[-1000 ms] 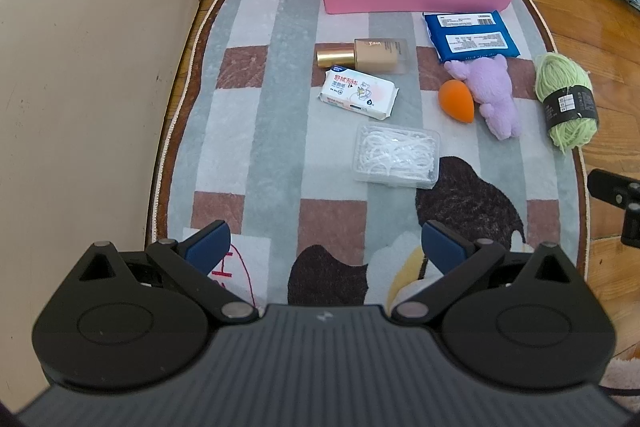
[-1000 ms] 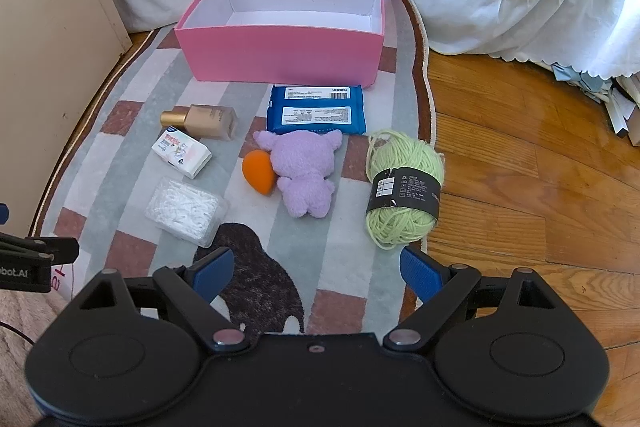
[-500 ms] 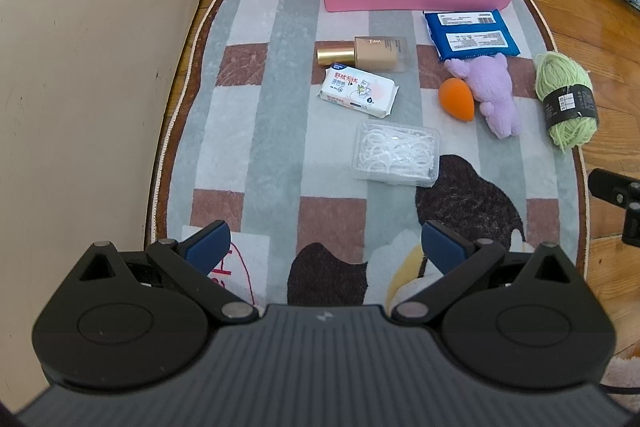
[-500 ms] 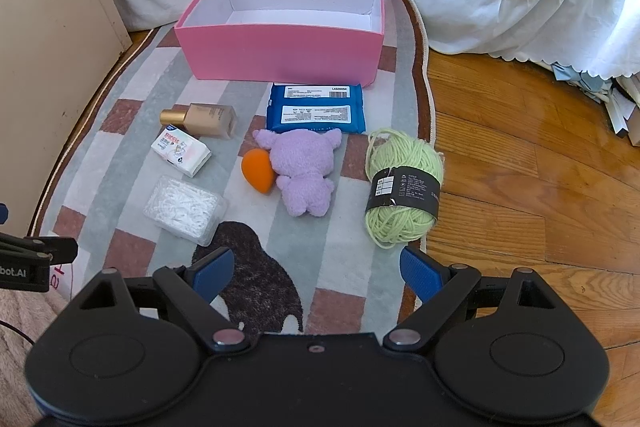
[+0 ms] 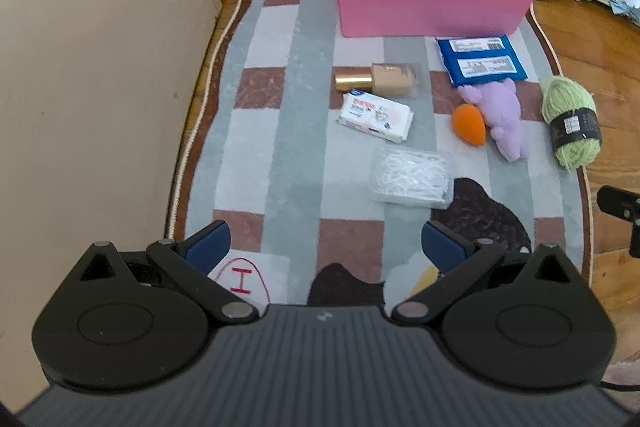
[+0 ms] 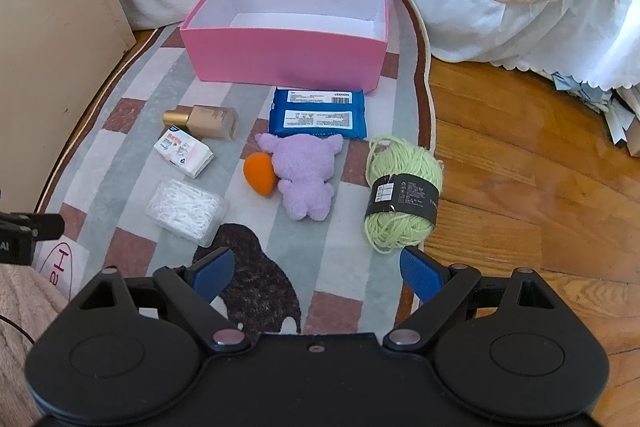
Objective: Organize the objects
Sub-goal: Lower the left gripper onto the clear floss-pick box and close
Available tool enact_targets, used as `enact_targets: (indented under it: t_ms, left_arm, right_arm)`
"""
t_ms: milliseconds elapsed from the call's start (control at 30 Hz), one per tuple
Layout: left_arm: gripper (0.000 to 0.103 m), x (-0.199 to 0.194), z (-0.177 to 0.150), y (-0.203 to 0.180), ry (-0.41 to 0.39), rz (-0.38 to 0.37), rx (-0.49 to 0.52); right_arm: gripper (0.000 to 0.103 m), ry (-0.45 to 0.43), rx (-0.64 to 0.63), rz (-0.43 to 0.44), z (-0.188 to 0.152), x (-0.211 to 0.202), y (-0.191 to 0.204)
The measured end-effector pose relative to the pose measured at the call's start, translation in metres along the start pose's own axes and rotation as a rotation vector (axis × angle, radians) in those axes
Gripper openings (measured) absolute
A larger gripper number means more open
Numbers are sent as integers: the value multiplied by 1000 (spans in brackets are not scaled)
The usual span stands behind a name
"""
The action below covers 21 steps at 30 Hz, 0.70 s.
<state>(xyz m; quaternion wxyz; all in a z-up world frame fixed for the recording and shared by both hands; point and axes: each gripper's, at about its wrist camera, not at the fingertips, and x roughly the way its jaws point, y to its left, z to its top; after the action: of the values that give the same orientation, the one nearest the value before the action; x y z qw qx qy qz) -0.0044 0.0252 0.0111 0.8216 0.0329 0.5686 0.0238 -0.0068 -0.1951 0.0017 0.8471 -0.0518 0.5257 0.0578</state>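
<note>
Pink box (image 6: 286, 61): empty, at rug's (image 6: 132, 163) far end. Seven loose items before it. Left gripper (image 5: 324, 247), right gripper (image 6: 316, 273): spread wide, holding nothing. Advice: straddle yarn skein (image 6: 404, 193) across its band.

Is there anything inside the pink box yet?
No, the pink box shows only bare white walls and floor; every item lies on the rug.

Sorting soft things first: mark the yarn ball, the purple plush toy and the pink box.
yarn ball (image 6: 404, 193), right wrist view, on its black paper band.
purple plush toy (image 6: 306, 173), right wrist view, mid-body.
pink box (image 6: 284, 57), right wrist view, near outer wall.
</note>
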Motion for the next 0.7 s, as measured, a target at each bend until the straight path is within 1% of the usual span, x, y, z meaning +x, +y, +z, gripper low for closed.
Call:
enact_targets:
  t_ms: [67, 167, 300, 400, 433, 500, 600, 700]
  left_arm:
    - [103, -2, 3, 4, -12, -2, -3]
    - [103, -3, 8, 10, -27, -34, 17]
    - [103, -1, 22, 13, -63, -76, 56]
    - [103, 11, 36, 15, -71, -106, 48]
    - [103, 16, 40, 15, -66, -116, 38]
    - [103, 31, 49, 14, -60, -148, 29]
    - [101, 56, 59, 7, -30, -194, 28]
    - [100, 82, 63, -1, -1, -217, 26]
  right_arm:
    - [93, -6, -9, 0, 2, -2, 2]
    - [93, -36, -34, 30, 4, -7, 3]
    - [93, -141, -127, 139, 8, -17, 10]
    - [93, -231, -201, 217, 11, -12, 15]
    - [93, -245, -216, 242, 13, -7, 17]
    - [93, -232, -230, 289, 18, 7, 22]
    - [93, -162, -239, 343, 27, 33, 29]
    - [93, -88, -223, 405, 29, 60, 37]
